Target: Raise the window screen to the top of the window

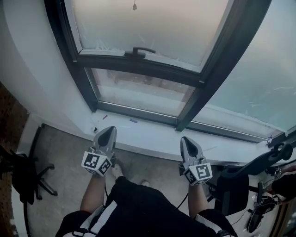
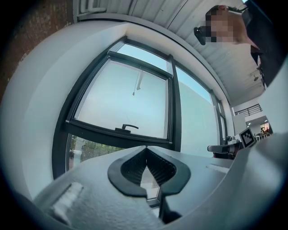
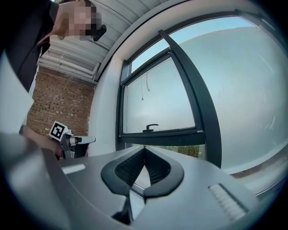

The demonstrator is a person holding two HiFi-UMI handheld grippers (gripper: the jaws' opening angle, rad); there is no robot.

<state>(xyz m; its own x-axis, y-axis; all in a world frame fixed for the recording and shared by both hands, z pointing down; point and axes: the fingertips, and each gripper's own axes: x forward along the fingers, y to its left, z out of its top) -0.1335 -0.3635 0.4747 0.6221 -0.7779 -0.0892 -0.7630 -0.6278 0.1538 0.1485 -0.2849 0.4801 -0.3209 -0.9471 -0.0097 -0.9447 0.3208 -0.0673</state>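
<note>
Squarely before the window, both grippers are held level with nothing in them.

The left gripper (image 1: 110,130) and the right gripper (image 1: 184,139) point at the white sill (image 1: 152,135), well apart from each other and short of it. The left gripper's fingers (image 2: 135,169) are closed tip to tip on nothing, and so are the right gripper's fingers (image 3: 130,169). Beyond the sill, the pale window screen (image 1: 152,28) covers the far upper pane inside the dark frame (image 1: 138,64), and a thin pull cord (image 1: 134,6) hangs in front of it. A black handle (image 1: 139,50) sits on the frame's crossbar at the screen's near edge. The clear lower pane (image 1: 143,95) under the crossbar shows greenery outside. An office chair (image 1: 27,172) stands on the floor at the left, and another chair (image 1: 240,181) at the right.
</note>
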